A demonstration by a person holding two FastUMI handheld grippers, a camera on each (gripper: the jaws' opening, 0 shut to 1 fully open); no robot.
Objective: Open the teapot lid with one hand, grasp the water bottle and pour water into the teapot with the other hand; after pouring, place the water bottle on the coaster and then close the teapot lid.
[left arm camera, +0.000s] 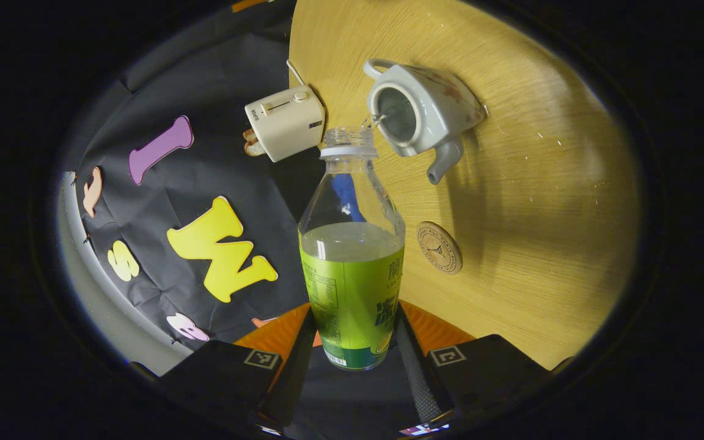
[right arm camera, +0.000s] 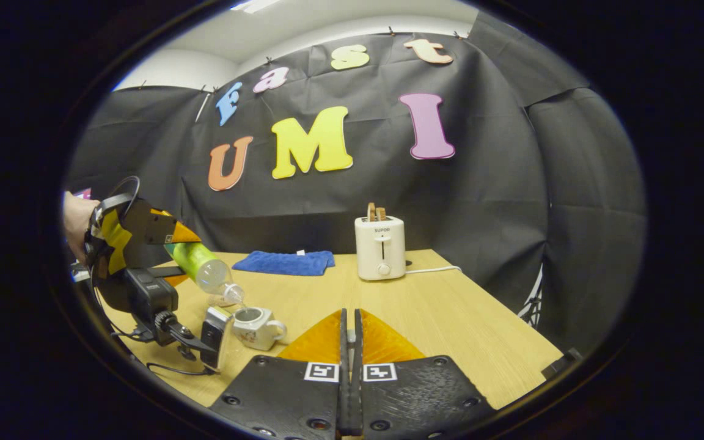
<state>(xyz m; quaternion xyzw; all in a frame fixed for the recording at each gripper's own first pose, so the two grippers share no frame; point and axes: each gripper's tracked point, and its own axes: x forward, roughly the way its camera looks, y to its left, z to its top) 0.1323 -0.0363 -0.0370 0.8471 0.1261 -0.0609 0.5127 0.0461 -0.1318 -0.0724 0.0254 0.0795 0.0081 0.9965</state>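
Left tongs (left arm camera: 352, 342) clamped on the lower, labelled half of the water bottle (left arm camera: 352, 269), one finger on each side, pressing against the green wrap. Bottle tipped forward, uncapped neck just above the open mouth of the teapot (left arm camera: 422, 113), a thin thread of water crossing from the neck into the opening. Liquid level lying about halfway along the clear body. Teapot lidless, standing on the wooden worktop (left arm camera: 541, 201), spout toward the camera in the left gripper view, handle on the far side. Round coaster (left arm camera: 439, 247) flat on the worktop, near the bottle and apart from the teapot, bare on top. White toaster (left arm camera: 285, 122) farther back near the worktop's edge, bread poking from its slots. From the right gripper view: left tongs (right arm camera: 172, 247) at the far left, held by a hand (right arm camera: 77, 220), bottle (right arm camera: 205, 269) slanted down with its neck over the teapot (right arm camera: 257, 325). Right tongs (right arm camera: 349, 348) pressed together, fingers meeting with barely a sliver of gap; whether something thin sits between them, cannot tell. Blue cloth (right arm camera: 285, 263) folded at the back of the worktop (right arm camera: 450, 318), left of the toaster (right arm camera: 380, 247), whose cord trails off to the right.
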